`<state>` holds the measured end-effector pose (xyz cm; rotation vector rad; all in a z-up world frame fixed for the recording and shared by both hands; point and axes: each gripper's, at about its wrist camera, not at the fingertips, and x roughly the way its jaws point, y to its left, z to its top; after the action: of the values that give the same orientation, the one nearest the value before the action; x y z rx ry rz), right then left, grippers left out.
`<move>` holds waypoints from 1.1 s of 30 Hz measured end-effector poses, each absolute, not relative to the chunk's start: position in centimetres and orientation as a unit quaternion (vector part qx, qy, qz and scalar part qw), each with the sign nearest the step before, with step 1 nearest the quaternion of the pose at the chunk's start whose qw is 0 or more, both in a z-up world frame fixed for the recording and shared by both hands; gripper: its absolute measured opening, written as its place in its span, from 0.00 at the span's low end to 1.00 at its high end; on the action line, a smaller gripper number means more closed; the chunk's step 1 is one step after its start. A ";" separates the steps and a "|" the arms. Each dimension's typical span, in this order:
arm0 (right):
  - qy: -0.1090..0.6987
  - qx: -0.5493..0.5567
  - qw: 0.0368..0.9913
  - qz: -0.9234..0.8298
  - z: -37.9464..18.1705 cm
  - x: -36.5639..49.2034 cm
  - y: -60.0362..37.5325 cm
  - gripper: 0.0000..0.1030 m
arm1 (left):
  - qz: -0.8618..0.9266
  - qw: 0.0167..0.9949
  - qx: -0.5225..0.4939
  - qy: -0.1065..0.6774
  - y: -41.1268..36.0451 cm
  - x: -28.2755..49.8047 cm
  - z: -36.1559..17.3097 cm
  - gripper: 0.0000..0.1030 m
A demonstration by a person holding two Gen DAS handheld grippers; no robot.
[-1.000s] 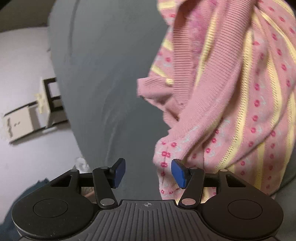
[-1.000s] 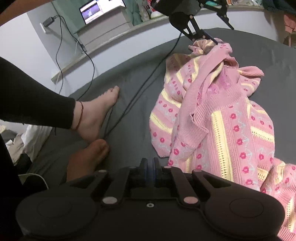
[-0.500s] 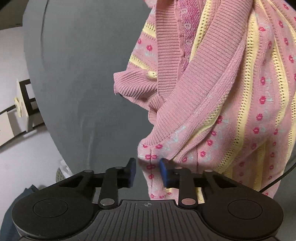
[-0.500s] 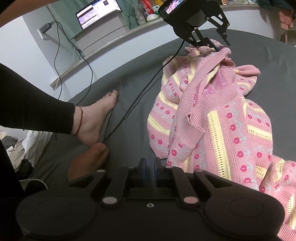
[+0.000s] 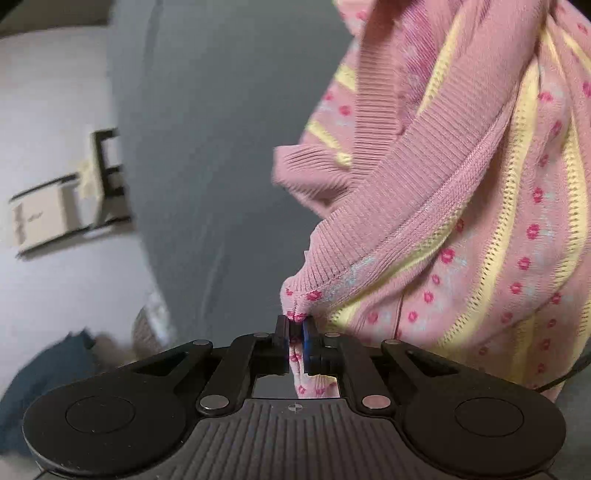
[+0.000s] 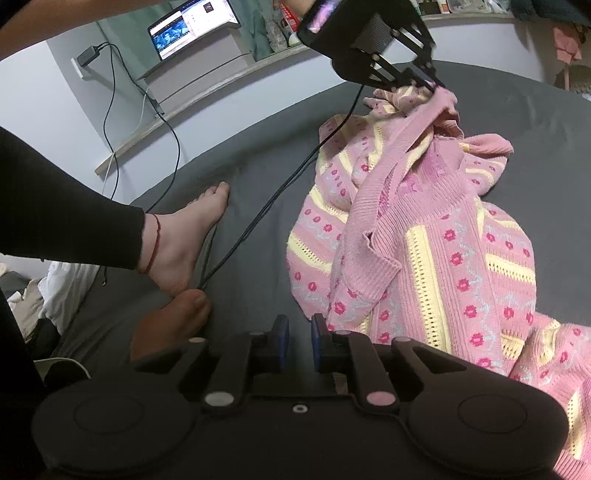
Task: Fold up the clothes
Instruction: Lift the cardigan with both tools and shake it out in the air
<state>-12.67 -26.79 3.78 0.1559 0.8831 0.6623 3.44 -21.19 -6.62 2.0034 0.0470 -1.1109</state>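
We see a pink knit cardigan (image 6: 424, 236) with pale yellow openwork stripes, rows of small magenta flowers and plain ribbed pink bands along its edges. It lies crumpled on the dark grey bed (image 6: 258, 158), bunched in folds rather than spread flat. Its long axis runs from the near right corner of the right wrist view up toward the far centre, where one end is lifted off the bed. There our left gripper (image 6: 437, 85) pinches the raised fabric; in the left wrist view its blue-padded fingers (image 5: 281, 339) are closed on a fold of the flowered edge (image 5: 297, 354), and the rest of the cardigan (image 5: 480, 184) hangs away to the right of them. Our right gripper (image 6: 300, 343) sits low over the bed just beside the cardigan's near edge, its fingers (image 6: 282, 341) parted a little with nothing between them. To the left, two bare feet (image 6: 184, 240) rest on the bed with a black cable (image 6: 258, 218) running past them toward the left gripper. A lit laptop (image 6: 192, 27) stands on a ledge behind the bed.
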 end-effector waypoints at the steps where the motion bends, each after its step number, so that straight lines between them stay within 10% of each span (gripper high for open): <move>1: 0.417 0.073 0.850 0.314 3.8 -12.7 -26.7 0.14 | -0.434 0.429 0.792 0.015 -20.7 3.2 -5.8 0.06; 14: 0.393 -0.187 0.879 0.194 3.9 -16.9 -20.7 0.48 | -0.285 0.641 0.709 0.076 -15.2 -3.8 1.3 0.06; 31: 0.379 -0.185 0.906 0.043 0.8 -15.0 -17.8 0.30 | -0.165 0.813 0.553 0.071 -9.2 -4.7 2.1 0.06; 33: 0.362 -0.199 0.910 0.021 0.8 -15.2 -17.7 0.10 | -0.159 0.821 0.545 0.069 -8.8 -4.5 1.9 0.06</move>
<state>-15.17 -17.66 0.81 -0.4109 0.7468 0.0440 -4.50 -8.83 1.94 1.1596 0.1478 -0.3385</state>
